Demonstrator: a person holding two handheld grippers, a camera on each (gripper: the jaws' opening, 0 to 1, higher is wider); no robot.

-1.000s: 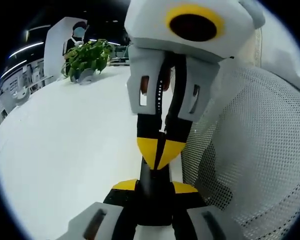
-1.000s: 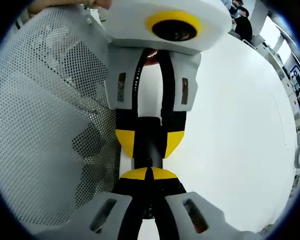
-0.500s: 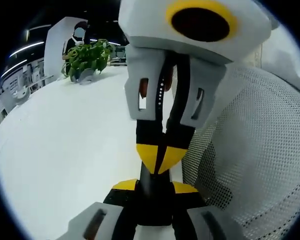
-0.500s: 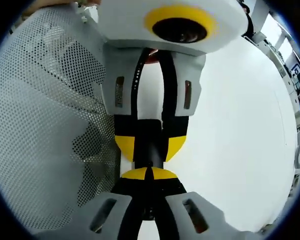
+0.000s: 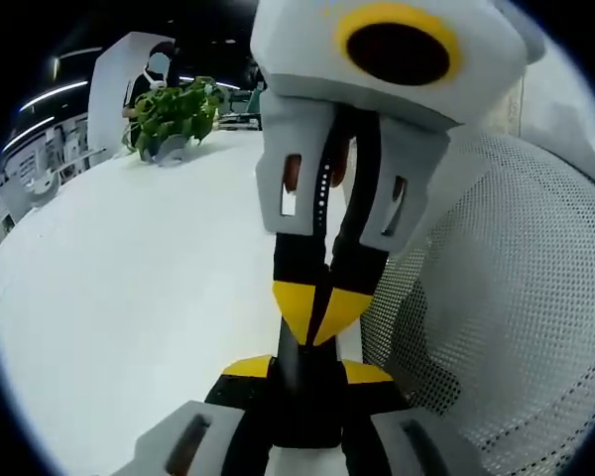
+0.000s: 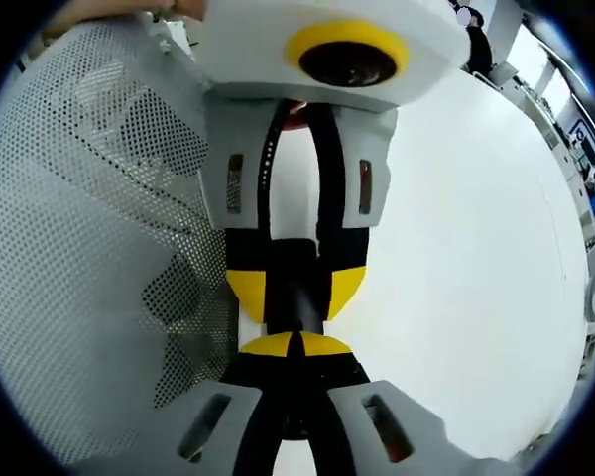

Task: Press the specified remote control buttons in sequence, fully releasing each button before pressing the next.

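A black remote (image 5: 301, 402) stands end-on between the yellow pads of my left gripper (image 5: 305, 369), which is shut on it. My right gripper (image 5: 322, 309) comes down from the top of the left gripper view, jaws shut, with its yellow tips together against the remote's upper end. In the right gripper view the right gripper (image 6: 297, 344) rises from the bottom with its tips closed. They meet the remote (image 6: 296, 266), which the left gripper (image 6: 296, 293) clamps from above. The remote's buttons are hidden from me.
A white table (image 5: 129, 278) spreads out under both grippers. A white mesh chair back (image 5: 506, 327) stands close beside them, also seen as the mesh chair (image 6: 89, 248). A potted green plant (image 5: 174, 114) sits at the table's far edge.
The right gripper's body swayed slightly to one side and back, and its closed tips stayed at the remote's end. The left gripper's hold is unchanged.
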